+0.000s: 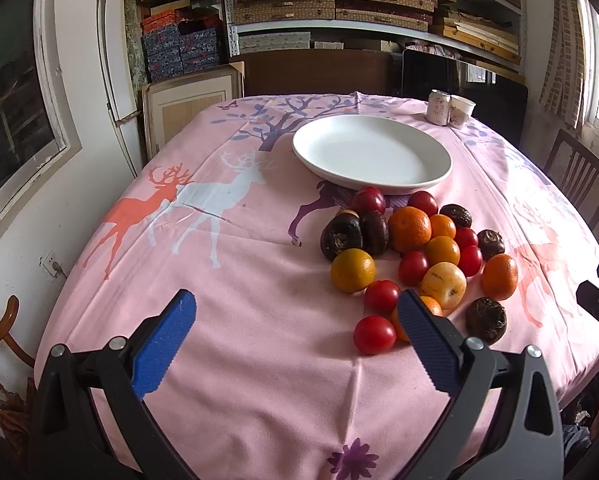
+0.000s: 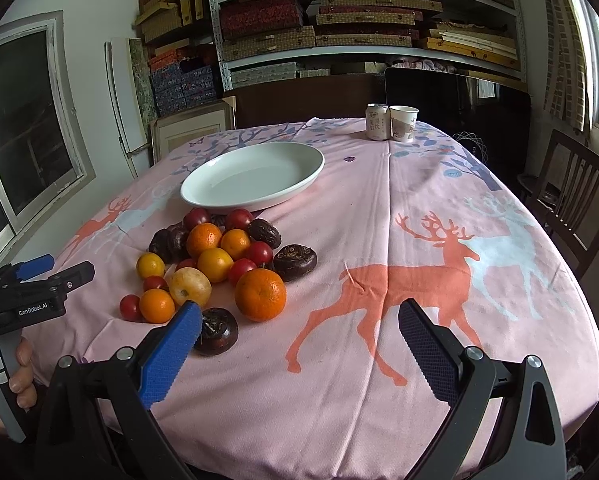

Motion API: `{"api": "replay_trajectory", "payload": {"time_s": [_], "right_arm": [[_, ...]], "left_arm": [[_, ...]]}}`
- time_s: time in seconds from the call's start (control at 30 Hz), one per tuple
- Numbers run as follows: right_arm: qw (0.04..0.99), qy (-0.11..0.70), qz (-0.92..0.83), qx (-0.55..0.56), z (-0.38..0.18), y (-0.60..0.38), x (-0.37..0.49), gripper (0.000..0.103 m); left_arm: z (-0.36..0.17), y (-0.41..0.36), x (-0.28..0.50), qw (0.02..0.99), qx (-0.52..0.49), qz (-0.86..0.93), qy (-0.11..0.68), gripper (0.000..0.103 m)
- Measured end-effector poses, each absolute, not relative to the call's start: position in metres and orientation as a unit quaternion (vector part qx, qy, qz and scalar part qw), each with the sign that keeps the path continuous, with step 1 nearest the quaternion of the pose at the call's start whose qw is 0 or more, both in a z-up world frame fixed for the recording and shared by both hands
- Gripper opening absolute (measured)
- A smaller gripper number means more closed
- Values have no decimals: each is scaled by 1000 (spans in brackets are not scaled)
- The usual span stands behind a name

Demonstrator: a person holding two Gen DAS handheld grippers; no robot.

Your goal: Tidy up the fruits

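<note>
A heap of fruit lies on the pink deer-print tablecloth: oranges [image 1: 409, 229] [image 2: 260, 294], small red tomatoes [image 1: 374, 334] [image 2: 130, 307], dark brown water chestnuts [image 1: 341, 236] [image 2: 215, 331] and a yellow apple-like fruit [image 1: 443, 284] [image 2: 190, 287]. Just behind the heap sits an empty white plate [image 1: 371, 154] [image 2: 253, 178]. My left gripper [image 1: 297, 312] is open, low over the cloth, its right finger beside the nearest tomato and orange. My right gripper [image 2: 299, 322] is open too, to the right of the heap, its left finger near a water chestnut. Nothing sits between either pair of fingers.
A drink can [image 2: 377, 121] [image 1: 438, 107] and a paper cup [image 2: 403, 123] [image 1: 461, 110] stand at the table's far edge. Wooden chairs [image 2: 571, 200] [image 1: 579, 176] stand at the right side. Shelves of boxes [image 2: 339, 20] fill the back wall. A hand [image 2: 19, 376] holds the left gripper's handle.
</note>
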State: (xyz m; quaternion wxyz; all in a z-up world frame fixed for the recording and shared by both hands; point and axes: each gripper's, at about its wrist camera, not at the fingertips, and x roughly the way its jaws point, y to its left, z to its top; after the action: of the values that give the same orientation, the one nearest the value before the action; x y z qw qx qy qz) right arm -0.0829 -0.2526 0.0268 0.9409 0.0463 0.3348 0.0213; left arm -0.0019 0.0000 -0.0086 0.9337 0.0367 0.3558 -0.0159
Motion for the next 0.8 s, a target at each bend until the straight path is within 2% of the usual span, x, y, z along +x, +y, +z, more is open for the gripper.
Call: {"api": "replay_trajectory", "payload": {"time_s": [0.8], "right_arm": [[940,338,31,45,24,-248,-85,99]], "left_arm": [[-13,2,-3,932,36,-14,360,99]]}}
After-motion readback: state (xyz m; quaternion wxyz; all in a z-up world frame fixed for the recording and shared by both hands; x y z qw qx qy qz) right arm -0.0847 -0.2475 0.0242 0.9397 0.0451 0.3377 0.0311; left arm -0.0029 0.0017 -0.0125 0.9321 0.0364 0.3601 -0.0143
